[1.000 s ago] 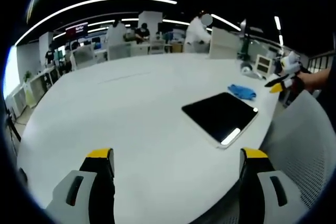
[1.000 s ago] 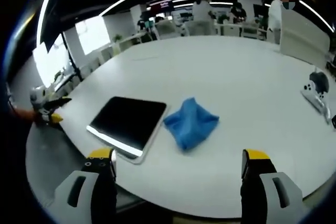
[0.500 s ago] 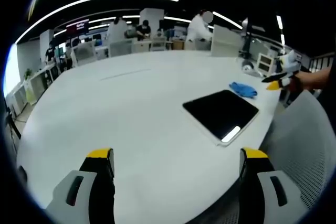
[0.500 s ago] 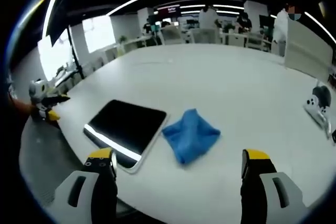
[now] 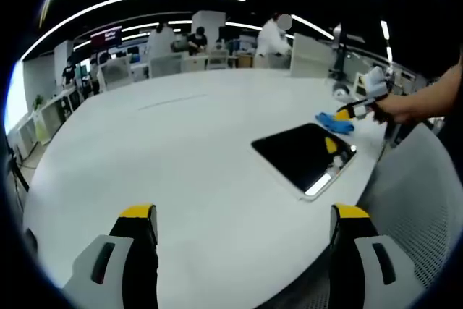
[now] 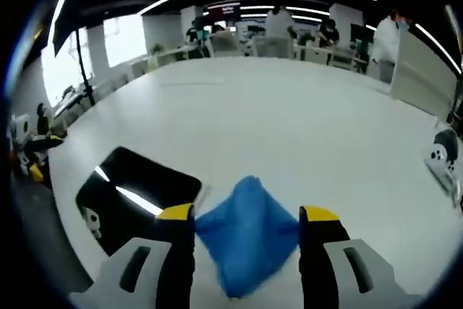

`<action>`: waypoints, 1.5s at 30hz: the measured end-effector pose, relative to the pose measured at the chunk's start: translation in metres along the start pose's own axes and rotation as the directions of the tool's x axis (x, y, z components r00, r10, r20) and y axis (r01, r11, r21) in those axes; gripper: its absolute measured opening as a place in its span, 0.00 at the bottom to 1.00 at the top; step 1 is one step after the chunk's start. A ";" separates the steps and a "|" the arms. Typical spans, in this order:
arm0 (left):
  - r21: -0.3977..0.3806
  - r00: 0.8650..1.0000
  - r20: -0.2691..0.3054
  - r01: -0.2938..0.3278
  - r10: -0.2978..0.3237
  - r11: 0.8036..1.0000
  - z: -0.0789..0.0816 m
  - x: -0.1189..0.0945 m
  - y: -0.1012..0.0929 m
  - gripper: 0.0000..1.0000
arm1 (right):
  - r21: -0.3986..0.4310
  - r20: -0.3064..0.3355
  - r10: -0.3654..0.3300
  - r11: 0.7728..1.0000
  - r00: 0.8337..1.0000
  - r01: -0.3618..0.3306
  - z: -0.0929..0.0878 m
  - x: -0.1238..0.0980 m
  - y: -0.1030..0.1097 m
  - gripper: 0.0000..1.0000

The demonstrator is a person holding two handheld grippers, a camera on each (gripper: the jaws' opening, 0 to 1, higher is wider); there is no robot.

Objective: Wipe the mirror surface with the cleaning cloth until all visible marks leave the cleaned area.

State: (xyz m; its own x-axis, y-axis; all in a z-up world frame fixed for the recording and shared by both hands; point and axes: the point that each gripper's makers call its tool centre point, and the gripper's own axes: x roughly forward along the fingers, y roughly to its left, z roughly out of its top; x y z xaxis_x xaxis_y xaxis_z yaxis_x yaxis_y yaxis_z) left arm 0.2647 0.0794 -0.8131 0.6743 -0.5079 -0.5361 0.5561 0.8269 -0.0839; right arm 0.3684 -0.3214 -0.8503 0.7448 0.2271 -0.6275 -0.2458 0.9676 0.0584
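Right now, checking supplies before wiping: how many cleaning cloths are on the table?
1. The blue cleaning cloth lies on the white table beside the mirror, between the right gripper jaws. Others may be hidden.

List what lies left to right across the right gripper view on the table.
left gripper → mirror → blue cleaning cloth between the right gripper jaws → white device at the table's far right edge.
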 end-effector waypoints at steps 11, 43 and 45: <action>-0.012 1.000 0.010 0.002 -0.002 1.000 0.001 0.000 0.000 0.99 | -0.043 -0.100 -0.083 0.996 0.992 0.079 -0.023 0.010 -0.014 0.03; -0.004 1.000 -0.008 0.014 -0.014 1.000 -0.002 0.002 -0.002 0.99 | 0.120 -0.205 0.066 0.992 0.977 -0.042 -0.001 0.028 0.071 0.02; 0.002 1.000 -0.011 0.017 -0.017 1.000 -0.002 0.002 -0.003 0.99 | 0.099 -0.230 0.093 0.993 0.969 -0.072 -0.002 0.034 0.083 0.02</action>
State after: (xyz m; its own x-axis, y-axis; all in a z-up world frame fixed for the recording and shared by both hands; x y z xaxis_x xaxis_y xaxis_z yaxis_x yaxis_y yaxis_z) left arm 0.2636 0.0764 -0.8157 0.6593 -0.5194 -0.5436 0.5687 0.8175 -0.0913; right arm 0.3718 -0.2333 -0.8679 0.5560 0.2848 -0.7809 -0.2365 0.9549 0.1798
